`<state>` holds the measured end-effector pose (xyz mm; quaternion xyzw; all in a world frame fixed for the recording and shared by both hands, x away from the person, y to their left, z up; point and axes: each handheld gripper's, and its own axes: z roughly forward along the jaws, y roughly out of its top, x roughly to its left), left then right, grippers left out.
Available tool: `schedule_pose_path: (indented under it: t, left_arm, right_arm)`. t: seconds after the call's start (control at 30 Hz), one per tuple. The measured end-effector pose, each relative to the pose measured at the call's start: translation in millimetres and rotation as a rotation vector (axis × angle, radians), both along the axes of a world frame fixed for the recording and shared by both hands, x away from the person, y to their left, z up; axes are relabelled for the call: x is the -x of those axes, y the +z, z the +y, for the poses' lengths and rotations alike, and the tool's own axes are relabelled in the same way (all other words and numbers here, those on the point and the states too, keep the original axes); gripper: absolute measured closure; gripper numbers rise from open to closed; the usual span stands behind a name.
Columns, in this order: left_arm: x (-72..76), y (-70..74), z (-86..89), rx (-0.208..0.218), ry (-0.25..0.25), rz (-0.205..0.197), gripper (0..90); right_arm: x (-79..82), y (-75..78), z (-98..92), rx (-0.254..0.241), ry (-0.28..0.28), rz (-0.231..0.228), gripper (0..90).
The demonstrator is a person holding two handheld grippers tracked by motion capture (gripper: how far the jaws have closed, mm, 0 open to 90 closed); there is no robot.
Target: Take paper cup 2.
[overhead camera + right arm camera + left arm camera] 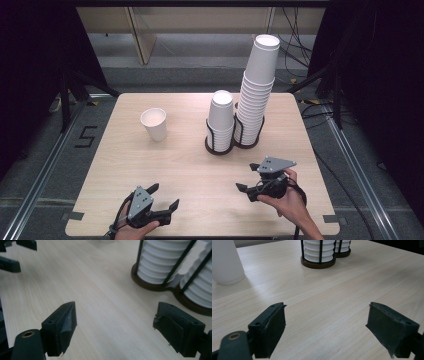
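A single white paper cup [154,124] stands upright on the left half of the wooden table [190,170]; in the left gripper view this cup [225,262] is at the far left. Two dark wire holders stand at centre right: one carries a short stack of cups [221,117], the other a tall stack [257,90]. My left gripper [166,195] hovers near the front edge, open, with bare wood between its jaws [327,322]. My right gripper [247,176] is open in front of the holders, nothing between its jaws [115,322], with the short stack [162,262] ahead.
The table's front edge lies just under both hands. Metal rails run along the floor on either side. Cables lie on the floor behind the tall stack. The other gripper's black jaws [12,255] appear at the upper left of the right gripper view.
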<state>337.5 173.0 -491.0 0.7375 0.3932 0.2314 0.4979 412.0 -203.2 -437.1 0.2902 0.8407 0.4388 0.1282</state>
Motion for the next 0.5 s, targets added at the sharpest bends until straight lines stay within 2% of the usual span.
schedule_pose_path:
  t: [0.17, 0.2, 0.33, 0.37, 0.4, 0.47, 0.5]
  left_arm:
    - [-0.9, -1.5, -0.9, -0.003, -0.009, 0.004, 14.4]
    - [-1.7, -1.7, -0.5, -0.006, -0.016, 0.001, 14.4]
    - [-2.5, -2.2, -0.6, -0.001, -0.011, -0.007, 14.4]
    - [-1.3, -1.3, 0.6, -0.015, -0.012, -0.001, 14.4]
    - [-1.3, -1.5, 0.5, -0.009, -0.011, -0.006, 14.4]
    - [-1.8, -1.8, 0.8, -0.004, -0.012, -0.007, 14.4]
    - [-1.6, -1.5, 1.0, -0.005, -0.008, -0.002, 14.4]
  right_arm:
    - [-1.4, 14.4, -9.1, -0.019, -0.052, -0.026, 19.4]
    - [-2.9, 16.7, -11.3, -0.018, -0.053, -0.046, 19.4]
    - [-5.3, 25.2, -18.2, -0.03, -0.093, -0.057, 19.4]
    - [-5.5, 27.3, -19.6, -0.036, -0.105, -0.051, 19.4]
    - [-7.8, 29.4, -21.2, -0.043, -0.101, -0.064, 19.4]
    - [-8.1, 35.8, -23.7, -0.057, -0.14, -0.054, 19.3]
    - [-9.8, 39.2, -25.7, -0.058, -0.14, -0.072, 19.2]
